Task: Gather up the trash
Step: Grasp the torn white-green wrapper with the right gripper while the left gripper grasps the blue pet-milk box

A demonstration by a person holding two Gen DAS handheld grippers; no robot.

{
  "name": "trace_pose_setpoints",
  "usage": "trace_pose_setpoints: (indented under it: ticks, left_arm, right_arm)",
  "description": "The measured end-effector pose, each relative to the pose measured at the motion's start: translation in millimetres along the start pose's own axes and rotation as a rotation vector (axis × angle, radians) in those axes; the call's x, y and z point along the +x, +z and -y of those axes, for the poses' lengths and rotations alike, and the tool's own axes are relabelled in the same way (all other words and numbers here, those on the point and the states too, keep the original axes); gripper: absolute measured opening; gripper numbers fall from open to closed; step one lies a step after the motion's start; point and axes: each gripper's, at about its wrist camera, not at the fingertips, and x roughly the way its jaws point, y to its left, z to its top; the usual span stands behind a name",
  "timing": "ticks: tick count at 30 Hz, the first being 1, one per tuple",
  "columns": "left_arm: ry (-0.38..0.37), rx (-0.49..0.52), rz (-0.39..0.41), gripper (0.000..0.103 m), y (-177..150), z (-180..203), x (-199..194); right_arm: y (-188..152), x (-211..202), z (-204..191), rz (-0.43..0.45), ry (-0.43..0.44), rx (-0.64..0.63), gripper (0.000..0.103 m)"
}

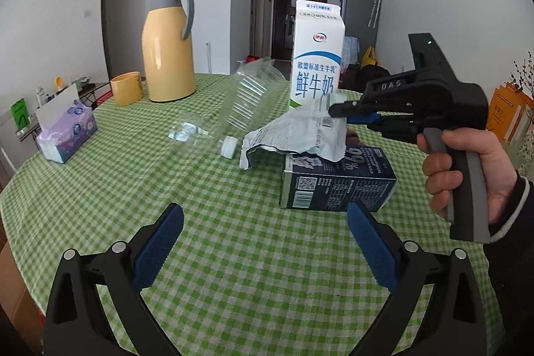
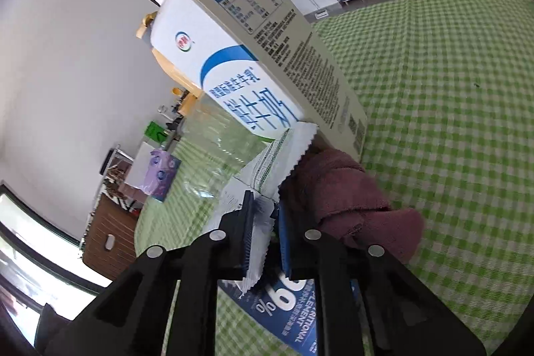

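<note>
Left wrist view showed the right gripper (image 1: 337, 109) closed on the wrapper (image 1: 297, 135), pinching its edge to lift it off the box (image 1: 337, 186). The left gripper (image 1: 267, 242) hung open above the worktop (image 1: 133, 189), holding nothing.

Green-and-white checked cloth (image 1: 233, 272); yellow flask (image 1: 168, 45) with grey handle — white carton (image 1: 315, 55) with blue lettering, dark blue box (image 1: 337, 186), silver-white wrapper (image 1: 297, 135), purple tissue pack (image 1: 66, 135).
</note>
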Motion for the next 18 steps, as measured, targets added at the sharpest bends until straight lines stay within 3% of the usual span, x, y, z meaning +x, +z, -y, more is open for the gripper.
trace_pose_setpoints:
  ticks: [3,6,10,12,13,15,16,18]
  left_arm:
    - [-0.014,0.015,-0.044,0.095,2,15,21]
    - [-0.048,0.054,-0.043,0.095,8,35,39]
    - [-0.061,0.232,0.008,0.095,33,61,67]
    - [-0.024,0.278,-0.019,0.095,48,63,92]
    - [-0.011,0.264,-0.06,0.095,55,62,105]
    - [-0.057,0.168,-0.15,0.096,61,53,126]
    - [-0.065,0.095,-0.165,0.092,60,46,128]
    - [-0.083,-0.046,-0.213,0.076,53,36,120]
  right_arm:
    - [-9,-56,-9,0.105,0.039,-0.039,0.006]
    - [-20,-124,-11,0.209,0.018,-0.104,0.005]
    - [-39,-209,6,0.336,-0.136,-0.159,0.005]
    - [-47,-232,20,0.36,-0.217,-0.161,0.005]
    - [-51,-241,28,0.372,-0.236,-0.146,0.005]
    - [-58,-252,43,0.385,-0.254,-0.118,0.005]
    - [-62,-254,49,0.386,-0.253,-0.099,0.005]
    - [-68,-256,56,0.383,-0.267,-0.093,0.005]
